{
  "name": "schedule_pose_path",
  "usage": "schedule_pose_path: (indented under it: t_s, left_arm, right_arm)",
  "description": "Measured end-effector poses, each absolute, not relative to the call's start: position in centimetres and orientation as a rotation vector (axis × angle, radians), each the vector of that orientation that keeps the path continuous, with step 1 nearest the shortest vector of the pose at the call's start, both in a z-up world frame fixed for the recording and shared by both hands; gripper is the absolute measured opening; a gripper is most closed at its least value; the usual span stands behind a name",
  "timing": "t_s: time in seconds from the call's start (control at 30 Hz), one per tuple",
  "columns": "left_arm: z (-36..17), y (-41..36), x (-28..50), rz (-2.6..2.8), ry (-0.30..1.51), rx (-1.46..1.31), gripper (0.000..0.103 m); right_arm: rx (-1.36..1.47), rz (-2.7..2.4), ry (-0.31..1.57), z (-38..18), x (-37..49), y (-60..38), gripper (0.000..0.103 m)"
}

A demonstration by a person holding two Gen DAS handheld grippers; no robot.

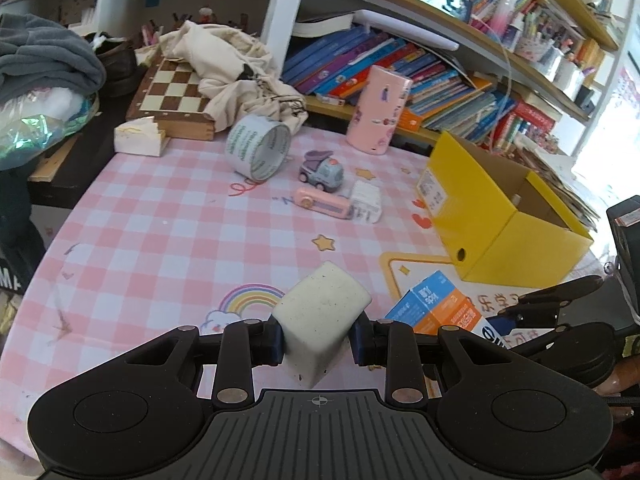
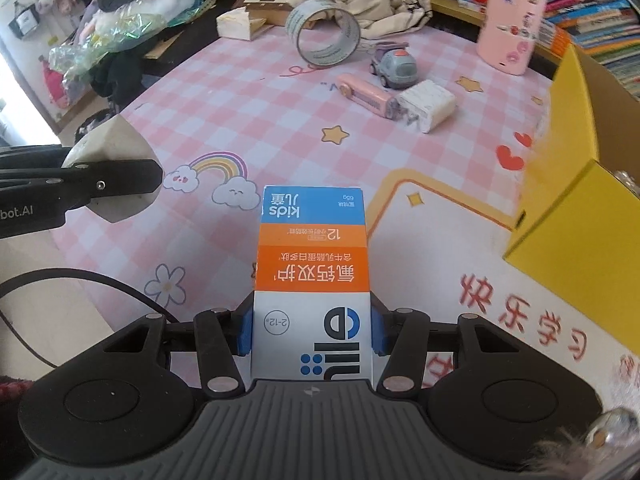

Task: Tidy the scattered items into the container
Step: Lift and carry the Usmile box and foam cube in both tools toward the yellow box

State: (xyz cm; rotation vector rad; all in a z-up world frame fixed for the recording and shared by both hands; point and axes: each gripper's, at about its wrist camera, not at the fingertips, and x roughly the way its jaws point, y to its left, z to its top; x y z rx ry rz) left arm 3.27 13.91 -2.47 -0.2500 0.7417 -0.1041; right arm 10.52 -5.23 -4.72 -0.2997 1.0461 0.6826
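Toothpaste box (image 2: 312, 280), clamped by the right gripper (image 2: 312, 332), should clear the yellow container (image 2: 576, 216) rim at frame right; left gripper (image 1: 316, 340) grips a white block (image 1: 320, 312).

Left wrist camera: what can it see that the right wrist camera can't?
Only the left wrist view shows the left gripper squeezing the white block from behind, and inside the yellow box. Only the right wrist view shows the right gripper clamped on the kids toothpaste box with its print readable. Both show the tape roll, toy truck and pink checked tablecloth.
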Motion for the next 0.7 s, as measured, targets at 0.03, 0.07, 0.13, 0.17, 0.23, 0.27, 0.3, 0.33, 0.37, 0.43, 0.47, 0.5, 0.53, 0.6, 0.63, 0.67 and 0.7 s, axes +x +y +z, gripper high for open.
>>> schedule_pose_path:
  t_s: [0.03, 0.07, 0.13, 0.17, 0.23, 0.27, 0.3, 0.33, 0.37, 0.43, 0.47, 0.5, 0.53, 0.6, 0.63, 0.67, 0.7]
  left_arm:
    - [-2.5, 13.7, 3.2, -0.115, 0.742, -0.249, 0.028]
    - [-2.5, 13.6, 3.2, -0.125, 0.742, -0.248, 0.028]
    - [-2.5, 13.2, 3.2, -0.146, 0.742, -0.245, 0.028]
    - [-2.6, 13.0, 3.2, -0.156, 0.742, -0.243, 0.028]
    - [-2.6, 12.6, 3.2, -0.175, 0.74, -0.24, 0.028]
    - [-2.6, 12.4, 3.2, -0.184, 0.739, -0.239, 0.028]
    - [-2.5, 12.2, 3.2, -0.193, 0.739, -0.237, 0.028]
    - [-2.5, 12.0, 3.2, -0.202, 0.739, -0.235, 0.028]
    - [-2.5, 11.8, 3.3, -0.211, 0.739, -0.233, 0.028]
    - [-2.6, 11.3, 3.3, -0.231, 0.743, -0.228, 0.028]
    - [-2.6, 11.0, 3.3, -0.242, 0.746, -0.225, 0.028]
    - [-2.7, 10.7, 3.3, -0.254, 0.749, -0.221, 0.028]
    - [-2.7, 10.4, 3.4, -0.264, 0.753, -0.218, 0.028]
    - [-2.8, 10.0, 3.4, -0.282, 0.758, -0.211, 0.028]
    - [-2.8, 9.7, 3.4, -0.29, 0.76, -0.208, 0.028]
    - [-2.8, 9.5, 3.5, -0.299, 0.762, -0.204, 0.028]
    - [-2.8, 9.2, 3.5, -0.306, 0.763, -0.202, 0.028]
  right_arm:
    - [-0.296, 0.674, 1.043, -4.6, 10.3, -5.5, 0.049]
    - [-0.291, 0.665, 1.041, -4.5, 10.0, -5.7, 0.049]
    - [-0.281, 0.647, 1.043, -4.4, 9.6, -6.3, 0.049]
    - [-0.277, 0.636, 1.045, -4.4, 9.4, -6.6, 0.049]
    - [-0.268, 0.615, 1.048, -4.4, 9.0, -7.2, 0.049]
    - [-0.263, 0.604, 1.049, -4.3, 8.8, -7.4, 0.049]
    - [-0.259, 0.594, 1.049, -4.3, 8.6, -7.7, 0.049]
    - [-0.256, 0.586, 1.049, -4.2, 8.5, -8.0, 0.049]
    - [-0.253, 0.578, 1.05, -4.2, 8.3, -8.3, 0.049]
    - [-0.243, 0.56, 1.051, -4.2, 8.0, -9.0, 0.049]
    - [-0.239, 0.551, 1.051, -4.1, 7.8, -9.3, 0.049]
    - [-0.232, 0.541, 1.054, -4.1, 7.7, -9.6, 0.049]
    - [-0.225, 0.531, 1.057, -4.2, 7.5, -10.0, 0.049]
    - [-0.212, 0.514, 1.063, -4.2, 7.2, -10.7, 0.049]
    - [-0.205, 0.505, 1.066, -4.3, 7.1, -11.0, 0.049]
    - [-0.198, 0.495, 1.068, -4.3, 7.0, -11.3, 0.049]
    - [-0.191, 0.485, 1.068, -4.3, 6.8, -11.7, 0.049]
